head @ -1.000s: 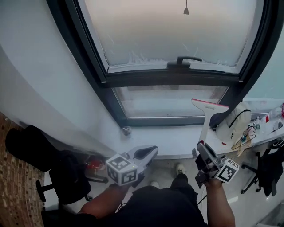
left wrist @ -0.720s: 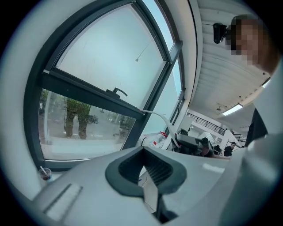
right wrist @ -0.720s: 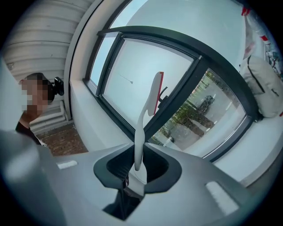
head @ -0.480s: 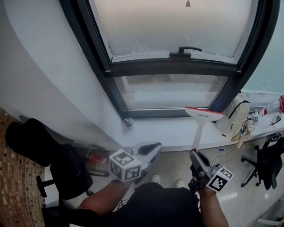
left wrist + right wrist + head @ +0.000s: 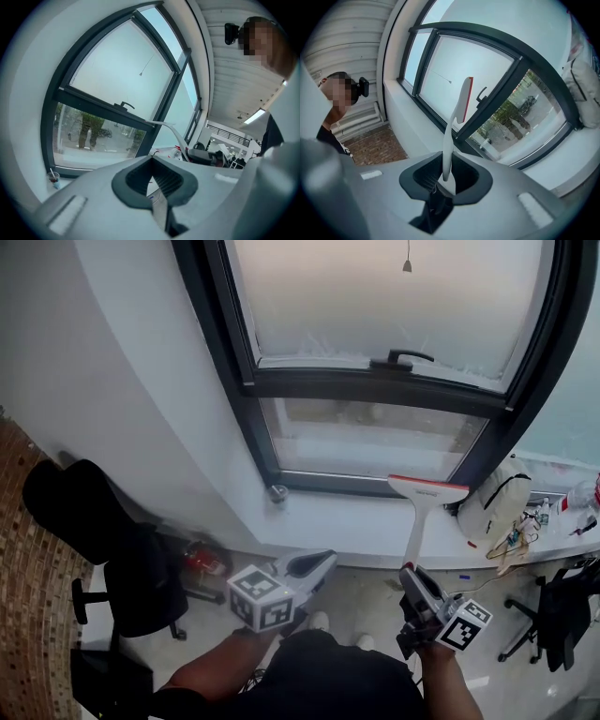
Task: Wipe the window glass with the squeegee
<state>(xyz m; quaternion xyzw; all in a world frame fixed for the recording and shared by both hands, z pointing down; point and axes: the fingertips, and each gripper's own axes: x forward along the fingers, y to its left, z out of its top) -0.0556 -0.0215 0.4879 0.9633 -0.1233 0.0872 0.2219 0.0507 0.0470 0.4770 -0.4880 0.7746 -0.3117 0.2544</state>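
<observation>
My right claw (image 5: 411, 575) is closed on the squeegee (image 5: 418, 512), so the handle's end is hidden. The blade is up by the low window glass (image 5: 375, 439), and I can't tell if they touch. My left claw (image 5: 317, 563) is narrow and holds nothing. On the sill (image 5: 347, 526), a white bag (image 5: 497, 502) sits to the right and a small cup (image 5: 277, 493) to the left.

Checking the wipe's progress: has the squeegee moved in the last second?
Yes: the squeegee dropped from the lower pane to the bottom frame.
</observation>
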